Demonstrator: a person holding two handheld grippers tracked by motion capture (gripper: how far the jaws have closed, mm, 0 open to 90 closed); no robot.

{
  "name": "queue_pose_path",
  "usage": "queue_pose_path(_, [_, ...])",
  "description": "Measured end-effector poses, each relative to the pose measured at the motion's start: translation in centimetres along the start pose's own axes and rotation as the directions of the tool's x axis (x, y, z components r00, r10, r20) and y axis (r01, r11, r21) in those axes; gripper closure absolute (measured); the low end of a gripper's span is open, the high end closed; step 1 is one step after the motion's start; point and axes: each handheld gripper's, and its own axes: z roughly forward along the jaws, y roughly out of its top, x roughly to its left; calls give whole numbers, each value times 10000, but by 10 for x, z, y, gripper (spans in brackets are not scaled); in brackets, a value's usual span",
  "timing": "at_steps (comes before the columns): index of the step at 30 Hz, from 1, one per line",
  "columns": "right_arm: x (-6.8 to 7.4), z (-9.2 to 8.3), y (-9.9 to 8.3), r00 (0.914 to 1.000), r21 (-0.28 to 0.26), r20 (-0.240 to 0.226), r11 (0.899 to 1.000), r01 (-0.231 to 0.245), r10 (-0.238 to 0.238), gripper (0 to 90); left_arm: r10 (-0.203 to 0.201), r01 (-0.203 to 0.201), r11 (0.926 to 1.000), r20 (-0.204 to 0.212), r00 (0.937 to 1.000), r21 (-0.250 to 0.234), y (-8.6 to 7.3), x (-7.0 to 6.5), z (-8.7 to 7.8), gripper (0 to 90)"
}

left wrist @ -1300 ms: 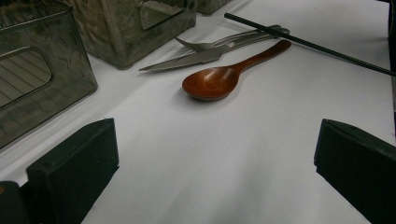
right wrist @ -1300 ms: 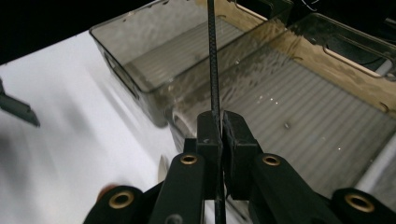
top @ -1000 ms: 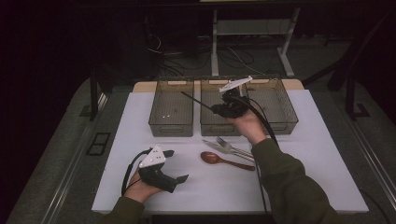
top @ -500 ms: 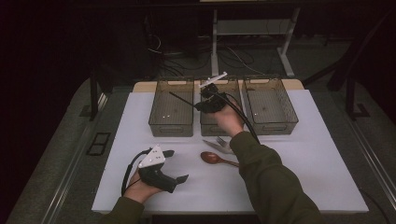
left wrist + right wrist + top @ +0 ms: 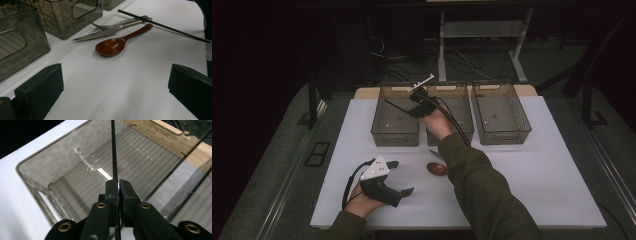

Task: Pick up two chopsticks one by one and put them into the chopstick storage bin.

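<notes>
My right gripper (image 5: 118, 190) pinching chopstick (image 5: 114, 157) over left bin (image 5: 395, 120); my left gripper (image 5: 112, 87) resting wide open, empty, facing spoon (image 5: 117, 43), knife (image 5: 100, 35).

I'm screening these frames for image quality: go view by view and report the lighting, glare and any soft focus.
High view: dim, the surroundings nearly black, only the white table lit; the spoon is small and soft. Left gripper view: evenly lit, the spoon sharp with a gloss highlight, the near claw blocks blurred. Right gripper view: bright glare streaks on the clear bin; the chopstick crisp.
</notes>
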Motion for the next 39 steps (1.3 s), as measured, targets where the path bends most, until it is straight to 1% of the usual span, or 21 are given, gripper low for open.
queue_pose_path(4, [4, 14, 5, 9999, 248, 96, 9997, -86, 83, 849, 15, -15, 10000, 26, 10000, -7, 0, 0, 0, 0])
queue_pose_path(8, [4, 20, 7, 9998, 274, 166, 9995, -137, 132, 848, 6, -6, 10000, 28, 10000, 17, 1, -1, 1, 0])
queue_pose_path(10, [6, 24, 10, 9996, 341, 69, 9990, -289, 287, 845, 23, -23, 10000, 51, 10000, -16, 1, -1, 2, 0])
queue_pose_path(11, [7, 26, 12, 9994, 353, 108, 9988, -339, 336, 845, 51, -51, 10000, 65, 10000, -15, 1, -1, 2, 0])
queue_pose_path(14, [12, 30, 13, 9997, 378, 132, 9990, -221, 217, 845, -27, 28, 10000, 83, 10000, -67, 1, -1, 2, 0])
queue_pose_path(17, [14, 32, 14, 9997, 421, 63, 9988, -233, 231, 840, -20, 20, 10000, 96, 10000, -42, 1, -1, 2, 0])
queue_pose_path(19, [15, 34, 13, 9999, 437, 35, 9990, -100, 98, 841, -4, 5, 10000, 99, 10000, -73, 1, -1, 2, 0])
queue_pose_path(20, [14, 33, 13, 9999, 400, -14, 9991, -159, 160, 803, -12, 13, 10000, 97, 10000, -89, 1, -1, 2, 0])
queue_pose_path(21, [14, 33, 13, 9999, 400, -14, 9991, -159, 160, 803, -29, 29, 10000, 95, 10000, -66, 1, -1, 2, 0])
queue_pose_path(23, [13, 31, 14, 9996, 284, -208, 9994, -199, 205, 753, -26, 26, 10000, 95, 10000, -61, 1, -1, 1, 0])
queue_pose_path(24, [12, 27, 14, 9996, 161, -248, 9997, -160, 164, 703, -27, 27, 10000, 97, 9999, -65, 1, -1, 1, 0])
queue_pose_path(25, [12, 27, 14, 9996, 161, -248, 9997, -160, 164, 703, -18, 19, 10000, 94, 10000, -87, 1, -1, 2, 0])
queue_pose_path(26, [12, 24, 15, 9992, 47, -374, 9999, -167, 168, 669, -9, 9, 10000, 96, 10000, -83, 1, -1, 2, 0])
queue_pose_path(27, [11, 22, 15, 9987, -47, -490, 9999, -116, 113, 640, 56, -56, 10000, 105, 9999, -36, 1, -1, 1, 0])
queue_pose_path(30, [11, 13, 14, 9973, -258, -718, 9996, 109, -127, 544, 24, -24, 10000, 98, 9999, -53, 1, 0, 0, 0])
queue_pose_path(31, [10, 10, 14, 9973, -327, -730, 9994, 72, -96, 513, 35, -34, 10000, 98, 9999, -76, 1, 0, 0, 0])
queue_pose_path(33, [7, 2, 11, 9969, -558, -787, 9984, 26, -70, 467, 84, -83, 9999, 106, 9999, -107, 1, 0, 0, 0])
queue_pose_path(35, [5, -5, 8, 9957, -650, -919, 9979, 34, -94, 432, 59, -58, 10000, 101, 9999, -57, 1, 0, 0, 0])
queue_pose_path(36, [3, -13, 3, 9954, -803, -928, 9966, 157, -232, 410, 77, -77, 10000, 94, 9999, -18, 1, 0, 0, 0])
queue_pose_path(37, [3, -13, 3, 9954, -803, -928, 9966, 157, -232, 410, 43, -43, 10000, 96, 9999, -13, 1, 0, 0, 0])
queue_pose_path(39, [0, -22, -2, 9939, -971, -1058, 9951, 208, -311, 394, -8, 9, 10000, 109, 9999, -67, 1, -1, 0, 0])
